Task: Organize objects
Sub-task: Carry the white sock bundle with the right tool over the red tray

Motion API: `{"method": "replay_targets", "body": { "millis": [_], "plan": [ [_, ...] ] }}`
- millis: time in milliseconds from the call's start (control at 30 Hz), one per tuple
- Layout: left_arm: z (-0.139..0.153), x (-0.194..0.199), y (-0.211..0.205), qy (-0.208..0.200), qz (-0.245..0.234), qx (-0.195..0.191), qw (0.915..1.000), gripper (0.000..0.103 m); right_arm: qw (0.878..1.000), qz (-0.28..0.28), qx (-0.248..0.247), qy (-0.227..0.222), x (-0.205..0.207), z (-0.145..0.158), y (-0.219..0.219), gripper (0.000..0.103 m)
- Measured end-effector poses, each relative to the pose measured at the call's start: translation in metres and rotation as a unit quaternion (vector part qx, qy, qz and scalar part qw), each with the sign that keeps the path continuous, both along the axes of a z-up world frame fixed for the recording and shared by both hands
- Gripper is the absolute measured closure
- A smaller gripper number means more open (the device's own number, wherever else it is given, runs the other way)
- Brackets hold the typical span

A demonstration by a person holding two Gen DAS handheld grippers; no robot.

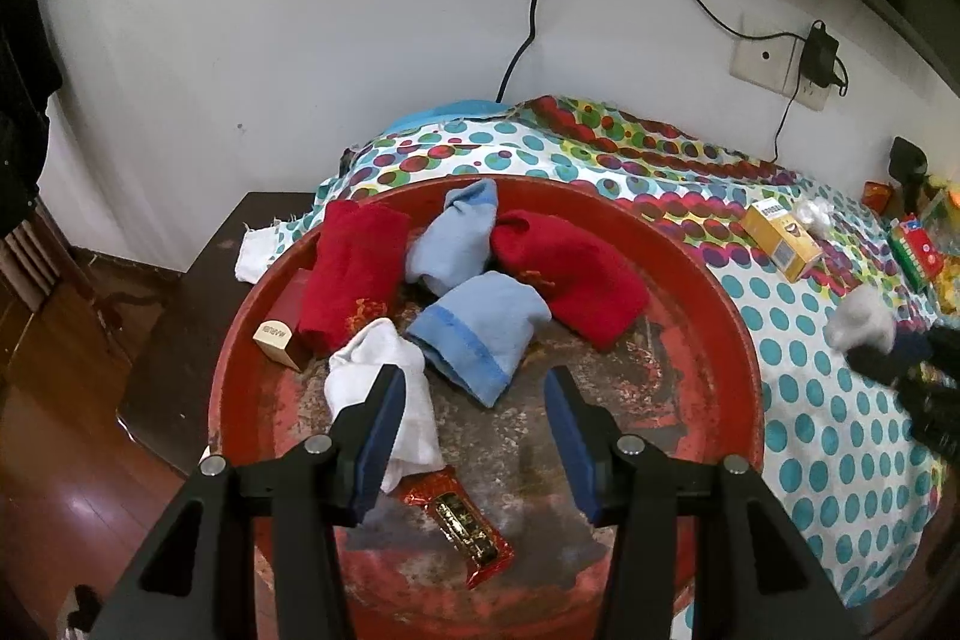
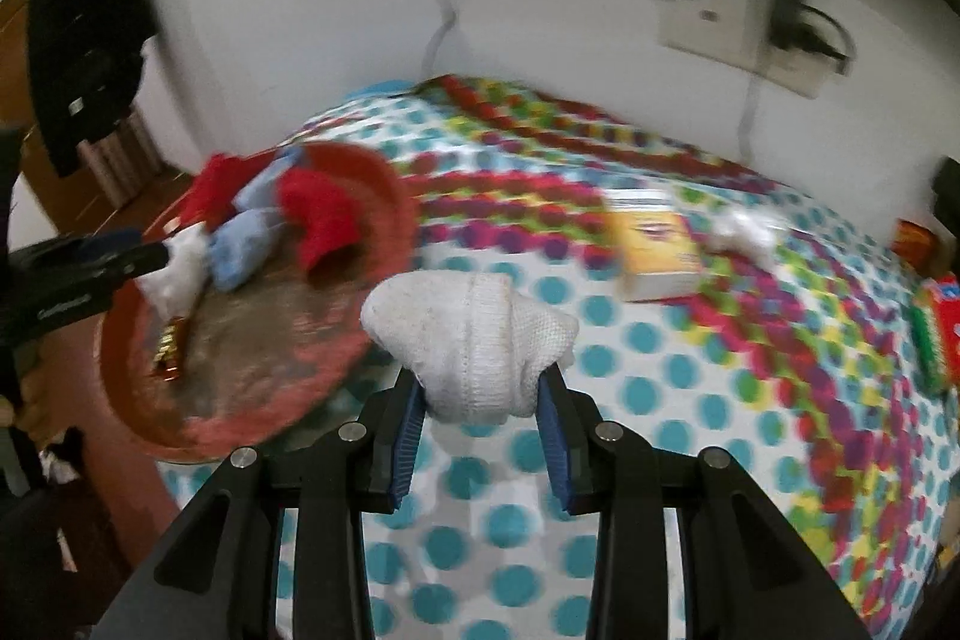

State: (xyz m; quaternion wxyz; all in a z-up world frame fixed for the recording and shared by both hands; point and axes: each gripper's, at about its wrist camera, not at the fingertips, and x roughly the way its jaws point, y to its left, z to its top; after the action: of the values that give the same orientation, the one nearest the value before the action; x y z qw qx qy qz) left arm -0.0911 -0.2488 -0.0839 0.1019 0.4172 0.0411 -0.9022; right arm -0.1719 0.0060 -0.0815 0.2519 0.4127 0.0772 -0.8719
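Note:
A round red tray (image 1: 708, 292) holds two red socks (image 1: 354, 274), two light blue socks (image 1: 480, 328), a white sock (image 1: 384, 388), a small maroon box (image 1: 282, 322) and a red-and-gold wrapped sweet (image 1: 462, 520). My left gripper (image 1: 475, 375) hovers over the tray's near half, open, with nothing between its pads. My right gripper (image 2: 480, 379) is shut on a rolled white sock (image 2: 474, 340) above the dotted cloth, to the right of the tray (image 2: 384, 196). The left wrist view shows that held sock (image 1: 861, 322) at the right edge.
A dotted cloth (image 1: 810, 400) covers the surface. On it lie a yellow box (image 1: 780, 238), crumpled clear plastic (image 1: 813, 214) and a red-and-green box (image 1: 915, 250). A dark wooden side table (image 1: 198, 292) stands to the left. A wall socket with charger (image 1: 819, 52) and cables hang behind.

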Motion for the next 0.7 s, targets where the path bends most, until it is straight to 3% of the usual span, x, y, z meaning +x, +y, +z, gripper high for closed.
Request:
{"method": "replay_targets", "body": {
  "millis": [233,700],
  "plan": [
    [0.003,0.003,-0.007,0.004,0.0,0.016,0.9999,0.053,0.998,0.055,0.012,-0.009,0.019,-0.009,-0.056,0.07],
    [0.006,0.011,-0.025,0.012,0.016,0.034,0.9992,0.053,0.993,0.105,0.043,-0.024,0.032,-0.027,-0.119,0.069]
  ]
}}
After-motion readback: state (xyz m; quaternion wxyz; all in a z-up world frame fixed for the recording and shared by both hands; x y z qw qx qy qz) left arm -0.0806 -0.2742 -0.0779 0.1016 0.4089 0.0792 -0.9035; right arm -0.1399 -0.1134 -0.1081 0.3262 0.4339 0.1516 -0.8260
